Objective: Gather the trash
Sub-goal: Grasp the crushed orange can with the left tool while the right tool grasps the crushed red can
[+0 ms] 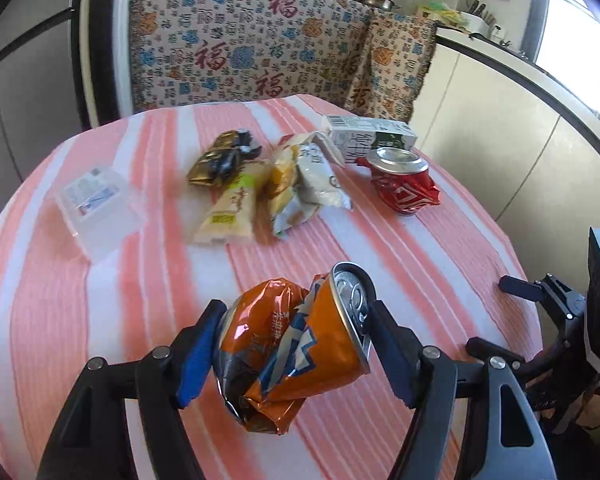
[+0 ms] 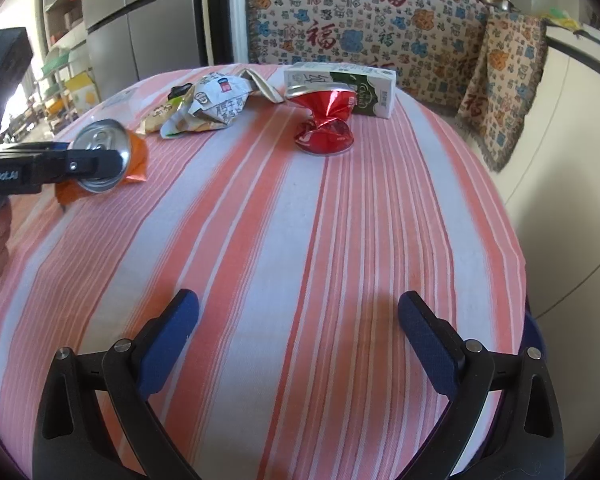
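Two claws are in my view, and only the left claw [image 1: 294, 344] has work now. It is clenched on a crushed orange can [image 1: 296, 344]: one blue pad presses the crumpled bottom part, the other pad sits against the rim near the pull tab. The can is at the near part of the striped surface [image 2: 340, 240], and I cannot tell if it is lifted or touching the cloth.

The right claw [image 2: 298, 340] is released, its jaws wide apart, nothing between them, hovering above bare cloth.

To do this step well, I judge that the grip must be firm but not harder, because crushed metal is slippery and the rim pad touches only a narrow edge. I would lift straight up and keep the wrist steady, so the can does not rotate out.

No bin is visible, so I do not know where to carry it.

Farther away wait a crushed red can [image 1: 404, 186], a milk carton [image 1: 370, 138], several snack wrappers [image 1: 300, 184] and a clear plastic box [image 1: 96, 210].
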A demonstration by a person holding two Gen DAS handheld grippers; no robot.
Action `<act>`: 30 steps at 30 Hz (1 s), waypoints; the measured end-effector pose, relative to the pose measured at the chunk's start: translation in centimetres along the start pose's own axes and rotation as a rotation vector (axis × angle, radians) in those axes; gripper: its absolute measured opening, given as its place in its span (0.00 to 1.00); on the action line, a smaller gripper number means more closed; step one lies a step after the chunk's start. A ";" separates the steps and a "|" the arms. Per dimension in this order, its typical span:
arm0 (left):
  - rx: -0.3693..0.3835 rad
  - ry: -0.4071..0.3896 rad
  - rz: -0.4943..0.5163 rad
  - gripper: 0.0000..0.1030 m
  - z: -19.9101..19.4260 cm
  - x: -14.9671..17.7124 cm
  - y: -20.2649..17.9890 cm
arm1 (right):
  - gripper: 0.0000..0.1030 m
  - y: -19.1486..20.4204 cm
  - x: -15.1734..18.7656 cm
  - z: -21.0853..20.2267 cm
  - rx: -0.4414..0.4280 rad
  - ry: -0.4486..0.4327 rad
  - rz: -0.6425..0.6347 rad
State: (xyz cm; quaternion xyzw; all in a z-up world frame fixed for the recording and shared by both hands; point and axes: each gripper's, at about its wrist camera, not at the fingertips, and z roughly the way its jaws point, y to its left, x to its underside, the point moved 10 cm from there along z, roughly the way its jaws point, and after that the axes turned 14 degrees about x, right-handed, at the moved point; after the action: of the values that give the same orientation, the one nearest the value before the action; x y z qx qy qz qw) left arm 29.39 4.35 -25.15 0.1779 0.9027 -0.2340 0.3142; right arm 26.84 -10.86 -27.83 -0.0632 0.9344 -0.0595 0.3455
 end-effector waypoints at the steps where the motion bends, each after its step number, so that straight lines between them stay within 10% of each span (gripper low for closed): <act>1: -0.018 -0.008 -0.007 0.71 -0.7 0.5 0.1 | 0.97 0.0 0.0 0.1 -0.008 0.008 0.000; 7: -0.098 -0.030 -0.012 0.72 -3.1 3.2 0.1 | 0.93 0.5 -2.9 0.6 -0.097 0.077 0.041; 18: -0.102 -0.067 -0.080 0.72 -3.6 4.1 0.8 | 0.88 -1.3 -13.9 6.0 0.006 0.004 -0.062; 23: -0.096 -0.067 -0.088 0.72 -3.4 4.3 0.9 | 0.86 -0.9 -14.3 8.1 -0.007 0.065 -0.059; 25: -0.099 -0.070 -0.088 0.72 -3.4 4.2 1.0 | 0.60 -0.9 -13.9 8.5 -0.017 0.091 -0.057; 30: -0.100 -0.080 -0.086 0.72 -3.6 4.1 0.8 | 0.62 -2.2 -13.9 6.4 -0.045 0.059 0.018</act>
State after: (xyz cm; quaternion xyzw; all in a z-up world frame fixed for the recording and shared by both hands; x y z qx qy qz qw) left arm 24.99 7.68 -25.59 0.1135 0.9068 -0.2086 0.3482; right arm 41.60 -11.29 -23.43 -0.0607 0.9458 -0.0371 0.3168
